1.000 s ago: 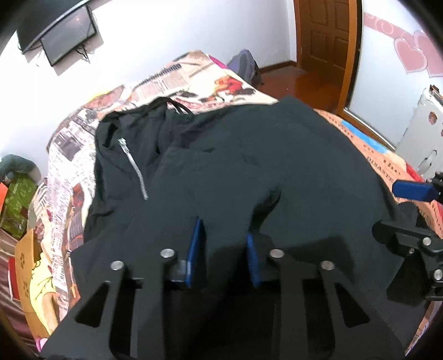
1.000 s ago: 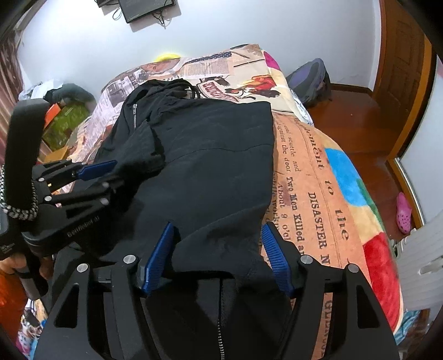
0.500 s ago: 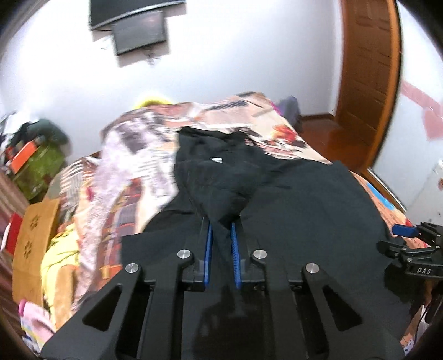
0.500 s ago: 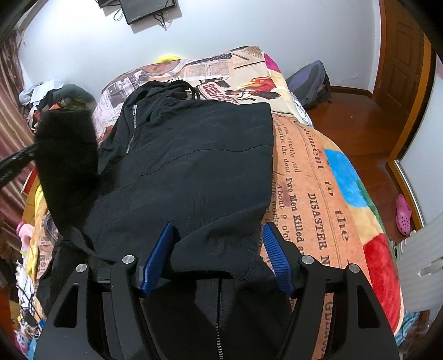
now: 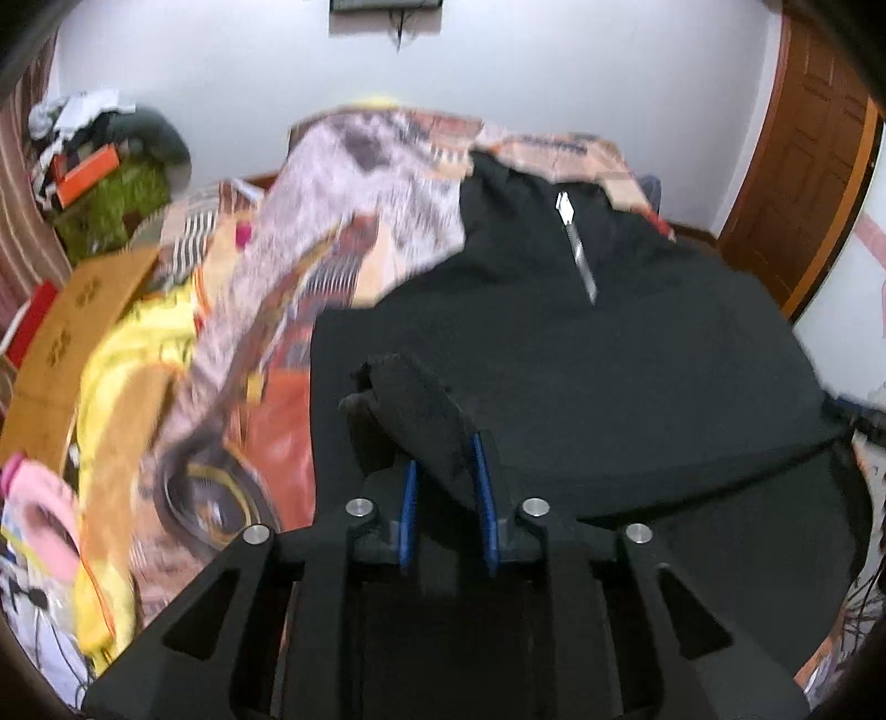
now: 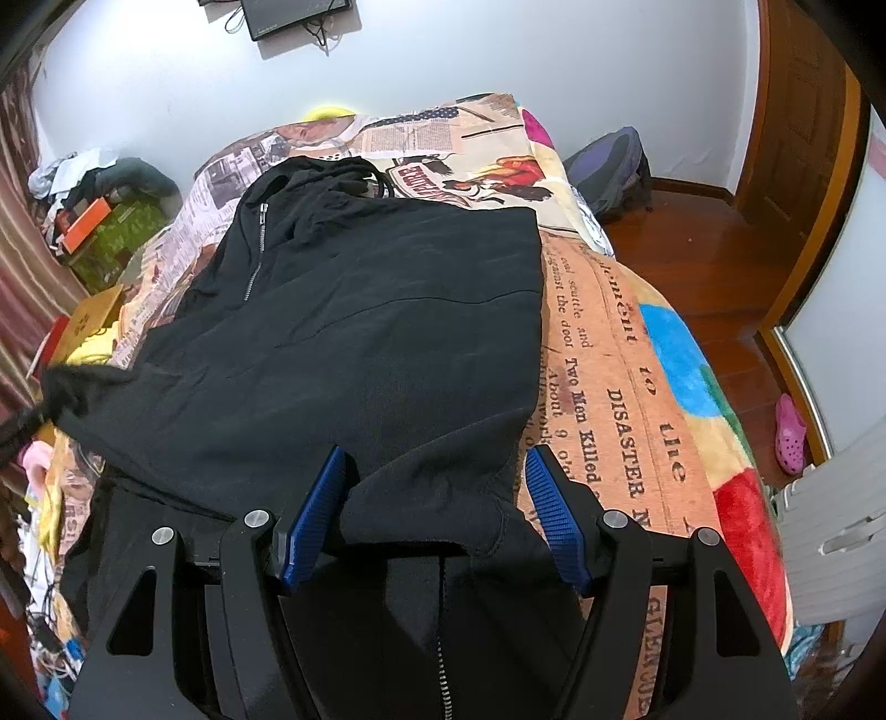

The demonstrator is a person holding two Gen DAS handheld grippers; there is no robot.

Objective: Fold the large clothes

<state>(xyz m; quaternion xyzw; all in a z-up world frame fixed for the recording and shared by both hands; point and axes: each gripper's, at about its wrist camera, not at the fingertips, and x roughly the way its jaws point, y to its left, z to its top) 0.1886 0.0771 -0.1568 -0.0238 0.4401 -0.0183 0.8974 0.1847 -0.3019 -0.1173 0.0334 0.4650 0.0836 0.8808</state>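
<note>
A bed (image 6: pixel 626 354) covered with a bright newspaper-print blanket (image 6: pixel 459 144) fills most of both views, running from the near edge to a white wall (image 6: pixel 498 50) at the far end. A large black zip-up jacket (image 6: pixel 360 310) lies spread over the left and middle of the bed, its collar toward the far wall and its hem toward the near edge. Its silver zipper (image 6: pixel 256 260) shows at the far left of the chest. One part is folded across the body, leaving a straight edge along the right side. To the right of the bed lie a wooden floor (image 6: pixel 703 266), a brown door (image 6: pixel 797 111) and a dark backpack (image 6: pixel 614 166). Boxes and clutter (image 6: pixel 94 227) sit on the far left.

The right gripper (image 6: pixel 437 515) stands over the near hem with its blue pads wide apart; a bunch of black cloth lies between them, but whether they press it cannot be told.

The left gripper (image 5: pixel 446 493), at the jacket's left edge, has a narrow gap that is opening, with a raised fold of black fabric (image 5: pixel 421 410) between its pads.
</note>
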